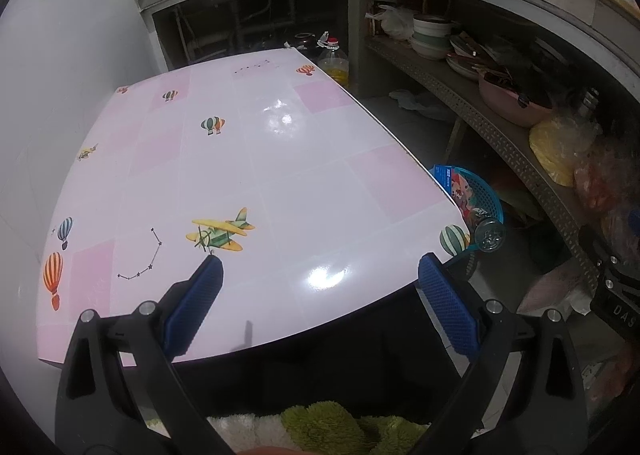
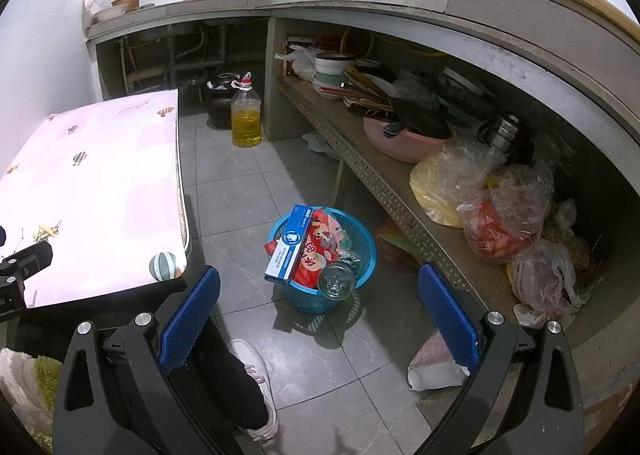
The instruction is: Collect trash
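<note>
Right wrist: right gripper (image 2: 319,291) fingers spread above trash basket (image 2: 362,255); left gripper (image 1: 320,279) spread over table (image 1: 280,159).

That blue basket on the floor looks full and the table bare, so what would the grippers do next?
Probably just draw back: both the left gripper and right gripper are open, the pink-patterned table top shows no litter, and the blue plastic basket already holds the trash.

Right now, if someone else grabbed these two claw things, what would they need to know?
Left claw: open, empty, over the table.
Right claw: open, empty, over the floor, facing the blue basket.
The basket stands on the floor beside the table and holds a blue box, a red wrapper and a glass jar.
Done: no trash shows on the table.
Left: possibly the pale bag on the floor.
</note>
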A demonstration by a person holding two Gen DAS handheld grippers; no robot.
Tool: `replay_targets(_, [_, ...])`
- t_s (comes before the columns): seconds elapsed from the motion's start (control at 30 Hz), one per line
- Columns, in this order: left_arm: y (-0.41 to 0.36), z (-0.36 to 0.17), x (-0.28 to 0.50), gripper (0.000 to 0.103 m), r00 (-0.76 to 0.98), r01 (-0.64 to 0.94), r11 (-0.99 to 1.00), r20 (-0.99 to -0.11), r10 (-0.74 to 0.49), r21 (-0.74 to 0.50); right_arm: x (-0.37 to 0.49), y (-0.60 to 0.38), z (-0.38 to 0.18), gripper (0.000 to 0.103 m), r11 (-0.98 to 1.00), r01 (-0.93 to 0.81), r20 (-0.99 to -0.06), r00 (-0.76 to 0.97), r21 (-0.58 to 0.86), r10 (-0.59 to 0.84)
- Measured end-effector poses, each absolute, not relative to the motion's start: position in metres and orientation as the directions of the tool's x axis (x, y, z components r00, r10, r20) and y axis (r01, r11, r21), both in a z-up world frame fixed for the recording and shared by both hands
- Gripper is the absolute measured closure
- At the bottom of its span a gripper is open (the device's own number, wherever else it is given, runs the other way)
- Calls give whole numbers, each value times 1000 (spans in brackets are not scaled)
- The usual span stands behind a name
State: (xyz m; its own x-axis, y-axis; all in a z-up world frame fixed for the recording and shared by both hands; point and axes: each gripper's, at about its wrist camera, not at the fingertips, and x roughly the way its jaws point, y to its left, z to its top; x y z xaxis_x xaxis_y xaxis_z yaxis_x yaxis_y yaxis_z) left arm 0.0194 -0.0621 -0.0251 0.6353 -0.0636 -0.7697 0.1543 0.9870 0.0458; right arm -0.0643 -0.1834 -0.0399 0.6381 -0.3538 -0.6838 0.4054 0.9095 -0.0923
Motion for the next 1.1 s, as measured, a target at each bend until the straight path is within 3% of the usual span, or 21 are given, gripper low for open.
replay_targets(1.1, [-57, -24, 23, 9, 639, 144, 989, -766, -70, 30, -61, -181, -34, 7, 912, 398, -676, 646, -100, -356])
